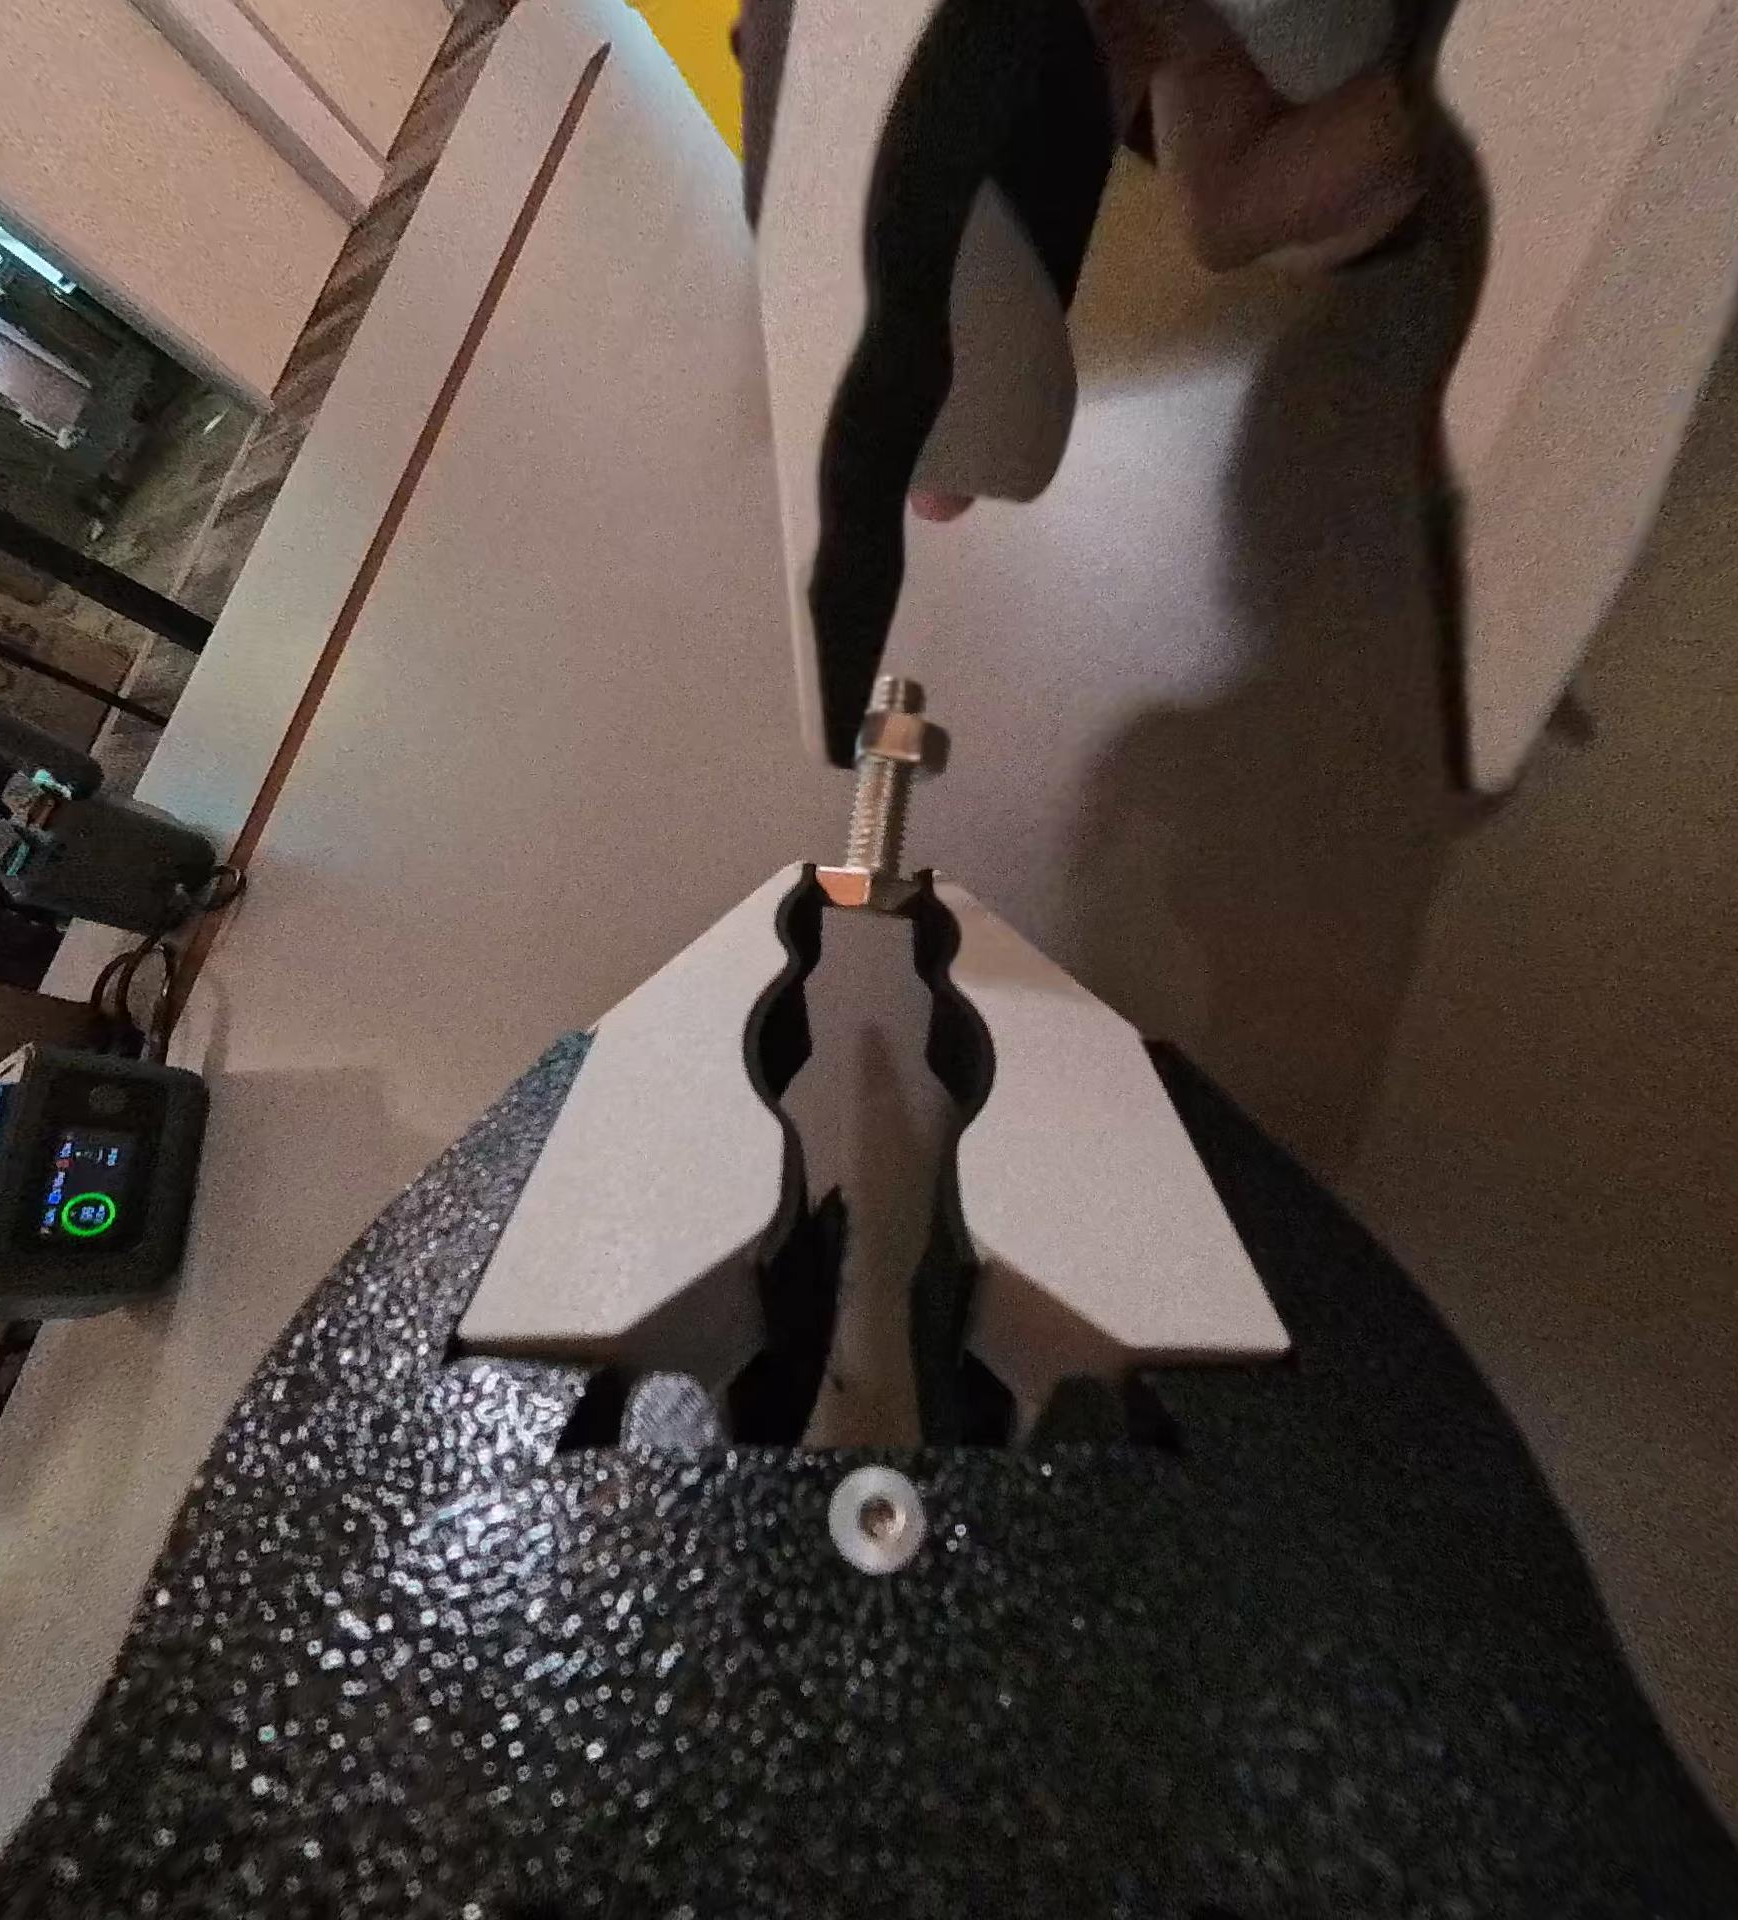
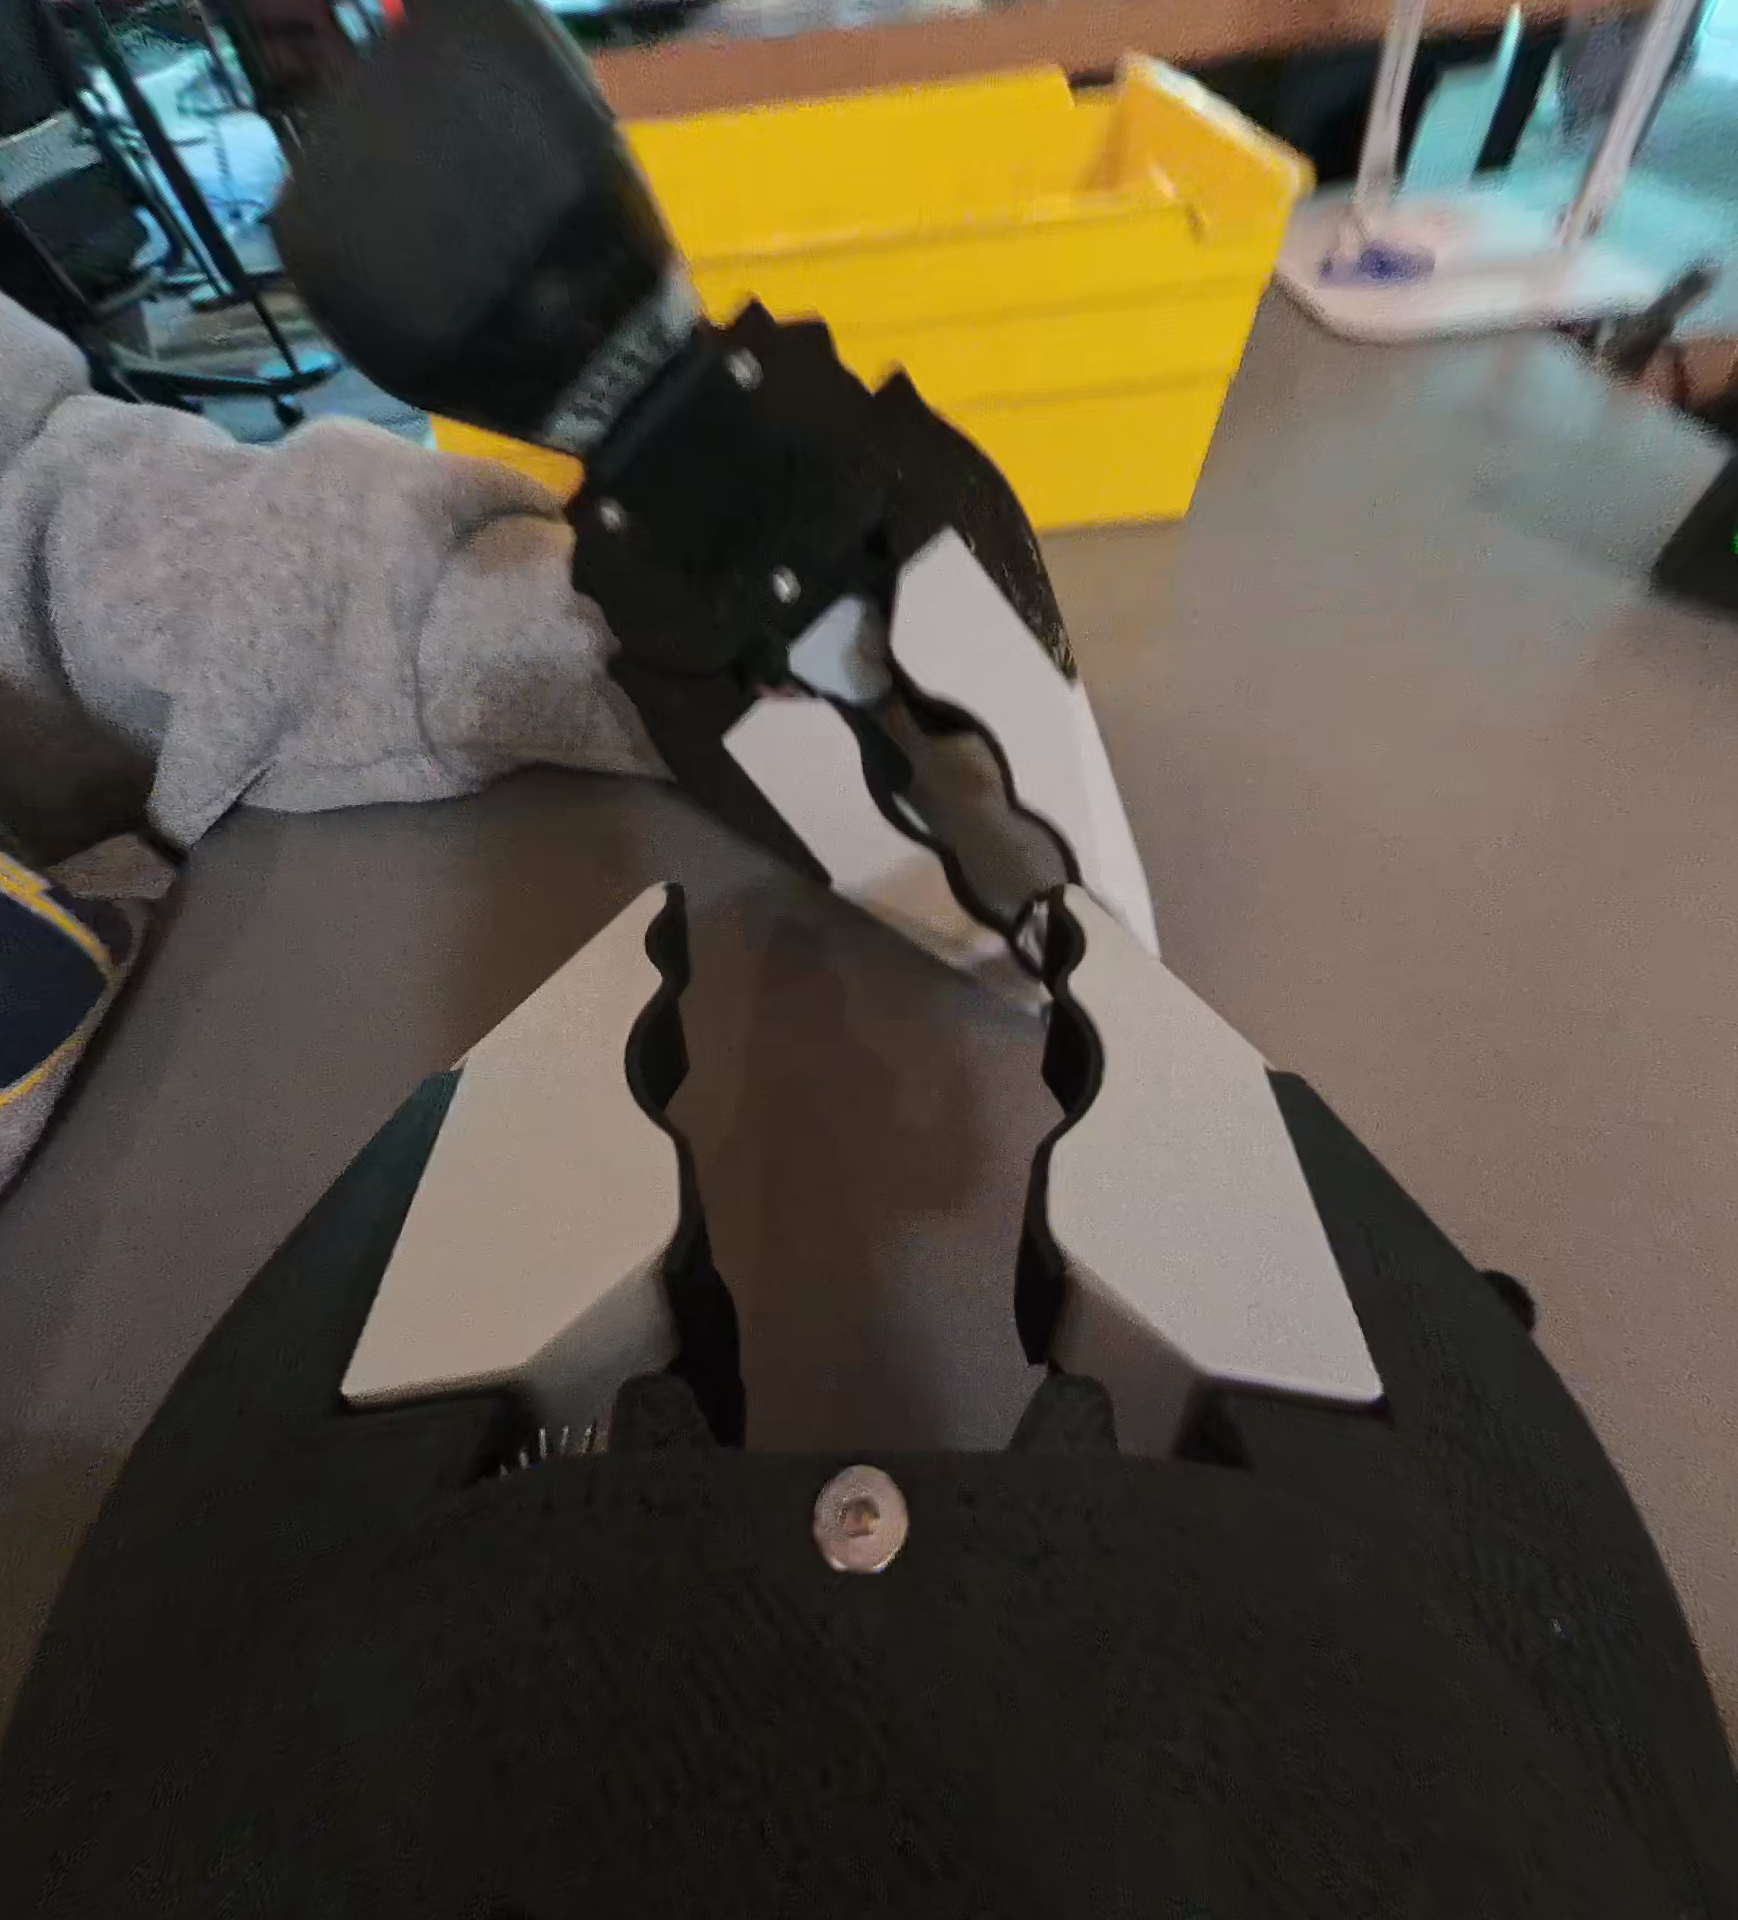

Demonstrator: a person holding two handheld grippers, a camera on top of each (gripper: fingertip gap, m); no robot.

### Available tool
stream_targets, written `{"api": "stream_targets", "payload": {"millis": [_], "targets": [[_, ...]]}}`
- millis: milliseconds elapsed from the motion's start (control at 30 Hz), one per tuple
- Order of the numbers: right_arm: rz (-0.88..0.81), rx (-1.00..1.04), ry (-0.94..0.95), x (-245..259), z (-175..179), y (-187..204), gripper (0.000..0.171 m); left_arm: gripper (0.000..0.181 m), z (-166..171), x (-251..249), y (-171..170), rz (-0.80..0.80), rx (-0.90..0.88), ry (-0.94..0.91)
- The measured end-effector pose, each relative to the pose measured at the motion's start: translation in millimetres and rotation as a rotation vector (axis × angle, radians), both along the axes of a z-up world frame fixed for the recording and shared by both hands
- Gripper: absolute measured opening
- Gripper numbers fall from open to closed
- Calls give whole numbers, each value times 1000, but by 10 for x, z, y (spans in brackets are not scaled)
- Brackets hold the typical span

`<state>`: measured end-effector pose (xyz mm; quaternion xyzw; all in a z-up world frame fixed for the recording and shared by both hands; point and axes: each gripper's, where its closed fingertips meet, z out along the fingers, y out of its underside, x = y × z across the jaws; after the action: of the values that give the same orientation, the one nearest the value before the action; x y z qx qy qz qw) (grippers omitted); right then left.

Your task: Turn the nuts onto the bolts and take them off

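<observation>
I work over a grey table (image 2: pixel 1467 935) with a yellow bin (image 2: pixel 948 260) at its far side, a grey cloth (image 2: pixel 273 623) heaped to my left, and a small black device with a lit screen (image 1: pixel 86 1184) near the edge; none of these crowds the work.

My left gripper (image 1: pixel 870 883) is clamped on the head of the bolt (image 1: pixel 875 821), holding it out in the air with the threaded end pointing away.

My right gripper (image 2: pixel 860 914) stands wide open and holds nothing; one finger (image 1: pixel 854 623) touches or nearly touches the nut (image 1: pixel 901 743).

The nut sits near the bolt's tip with only a few threads showing beyond it. I judge one cycle partly done: either a few turns on, or nearly off. Which, I cannot tell.
</observation>
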<state>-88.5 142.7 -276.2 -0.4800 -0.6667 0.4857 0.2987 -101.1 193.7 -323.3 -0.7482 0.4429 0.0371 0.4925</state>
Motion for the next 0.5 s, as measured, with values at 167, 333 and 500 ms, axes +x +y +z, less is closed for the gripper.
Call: {"api": "stream_targets", "payload": {"millis": [167,333,500], "targets": [[-154,-10,-166,95,-241,303,72,16,-7,22,-12,-30,27,61],[-68,1,-216,50,-346,131,60,16,-14,26,-21,-38,12,51],[-89,90,31,1,24,107,64,16,-2,34,-27,-59,21,35]]}}
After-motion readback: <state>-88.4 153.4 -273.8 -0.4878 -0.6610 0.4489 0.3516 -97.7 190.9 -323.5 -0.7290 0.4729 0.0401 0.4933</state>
